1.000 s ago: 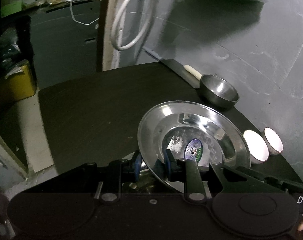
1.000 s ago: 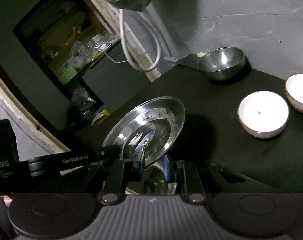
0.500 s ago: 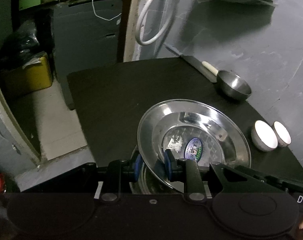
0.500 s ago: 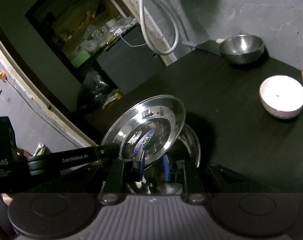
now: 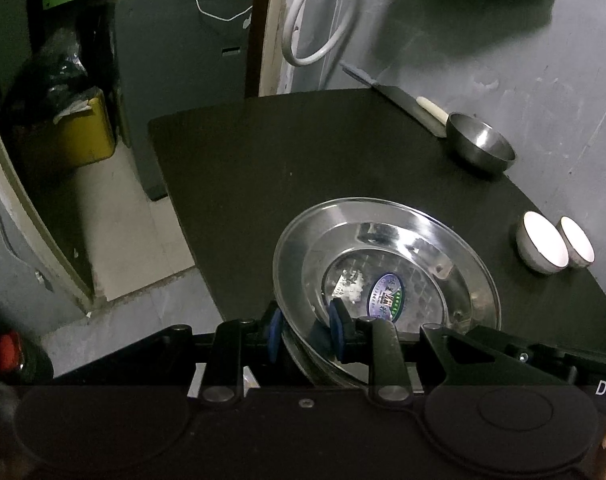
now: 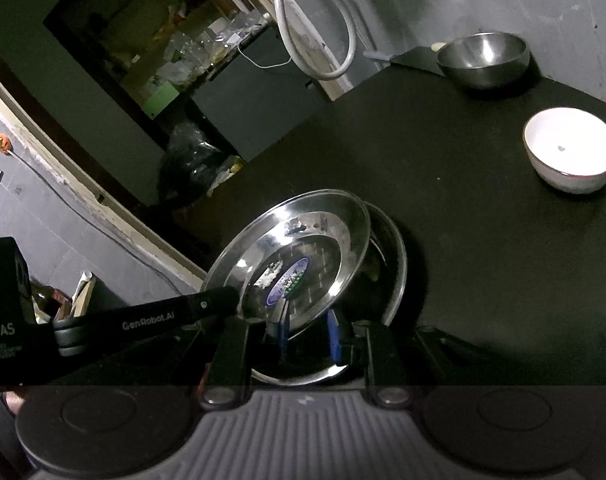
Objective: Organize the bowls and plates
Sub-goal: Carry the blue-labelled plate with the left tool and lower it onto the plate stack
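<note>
Here both tools [image 5: 305, 334] [image 6: 307, 334] narrowly clamped on steel plate [image 5: 387, 264] rim.

The left gripper [image 5: 305, 334] is matte black, with two blue pads [image 5: 337, 332] on slim black fingers that hinge on silver pivot screws low in the frame. Its body fills the bottom of the left wrist view with two round raised discs. White letters "DA" sit at the lower right edge.

The right gripper [image 6: 307, 330] has the same blue pads [image 6: 333, 336] and black linkages with silver screws, but a grey ribbed panel at bottom centre. At left in that view, the other gripper's black finger reads "GenRobot.AI" and its block "DAS".
</note>
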Demonstrator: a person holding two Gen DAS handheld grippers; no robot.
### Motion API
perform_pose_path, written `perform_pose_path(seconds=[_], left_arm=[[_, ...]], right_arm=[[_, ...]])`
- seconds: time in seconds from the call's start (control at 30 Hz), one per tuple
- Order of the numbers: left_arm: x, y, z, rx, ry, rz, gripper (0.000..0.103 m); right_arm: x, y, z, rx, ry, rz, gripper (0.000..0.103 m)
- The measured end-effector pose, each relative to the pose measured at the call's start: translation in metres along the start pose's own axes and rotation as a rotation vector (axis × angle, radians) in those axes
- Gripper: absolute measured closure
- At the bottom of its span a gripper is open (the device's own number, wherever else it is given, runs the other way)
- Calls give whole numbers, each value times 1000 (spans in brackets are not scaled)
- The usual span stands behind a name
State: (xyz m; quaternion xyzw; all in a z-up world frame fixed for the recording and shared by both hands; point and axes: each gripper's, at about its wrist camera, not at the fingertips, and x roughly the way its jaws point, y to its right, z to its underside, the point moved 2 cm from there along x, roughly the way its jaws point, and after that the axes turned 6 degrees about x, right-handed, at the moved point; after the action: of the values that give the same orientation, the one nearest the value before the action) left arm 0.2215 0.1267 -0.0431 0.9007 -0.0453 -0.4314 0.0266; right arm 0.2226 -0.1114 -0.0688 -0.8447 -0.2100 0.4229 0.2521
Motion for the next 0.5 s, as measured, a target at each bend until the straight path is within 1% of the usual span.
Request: perform_pose_path(seconds=[0.23,0.5], left_arm=[[3,2,4,0,-17,1,75],[5,9,1,19,-25,-10,74]], right_arm=[[3,2,-1,17,-20,12,81],[4,5,-2,41,-26,28,81]])
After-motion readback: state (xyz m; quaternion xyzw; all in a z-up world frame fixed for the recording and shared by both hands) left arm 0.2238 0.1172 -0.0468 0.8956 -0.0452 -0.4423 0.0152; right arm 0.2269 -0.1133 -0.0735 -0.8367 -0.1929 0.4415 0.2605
